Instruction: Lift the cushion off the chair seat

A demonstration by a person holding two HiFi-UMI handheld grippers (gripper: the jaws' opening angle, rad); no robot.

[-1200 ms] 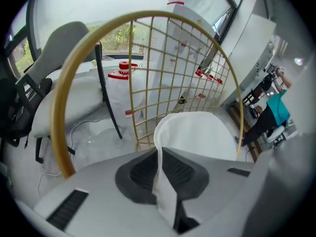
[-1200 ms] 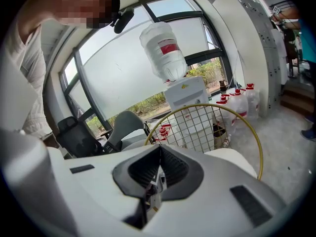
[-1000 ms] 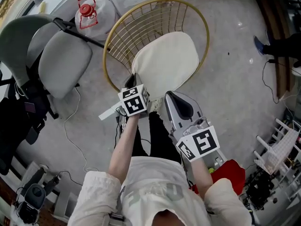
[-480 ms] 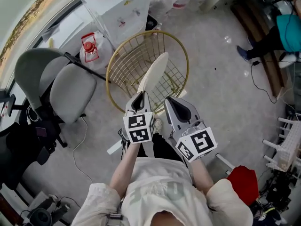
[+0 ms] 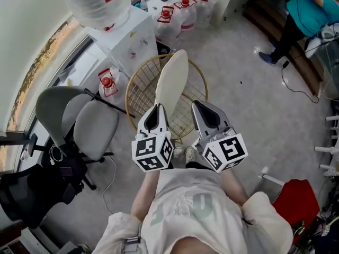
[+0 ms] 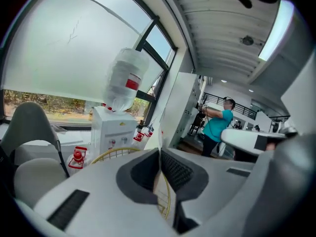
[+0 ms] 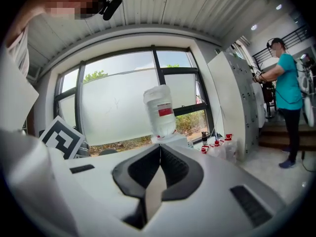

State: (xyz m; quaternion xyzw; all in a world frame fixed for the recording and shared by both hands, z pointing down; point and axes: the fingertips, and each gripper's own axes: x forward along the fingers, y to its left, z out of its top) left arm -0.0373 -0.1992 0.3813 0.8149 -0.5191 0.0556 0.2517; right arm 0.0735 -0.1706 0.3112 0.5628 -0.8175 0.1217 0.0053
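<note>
**Well Clear of the Seat, Pinched by One Edge**

Clamping hard with the left gripper: closed down to a sliver on the cushion, biting its lower edge. Confirmed along those jaws in the left gripper view, with a thin cream strip caught between the ribbed pads and poking out past the tips.

Over to the right gripper: shut as well, tip against tip. Held just beside the left one, and apart from the cushion in the head view.

Now for the cushion itself: cream, rounded at the top, turned edge-on and standing nearly upright, so very narrow from above. Hanging up off the seat, over the gold wire chair, with its upper end crossing the far rim in the head view.

Beyond that, a white water dispenser with a big bottle on top, and red-capped jugs on the floor beside it. Off to the left, a grey office chair. Far right, a person in a teal top.
</note>
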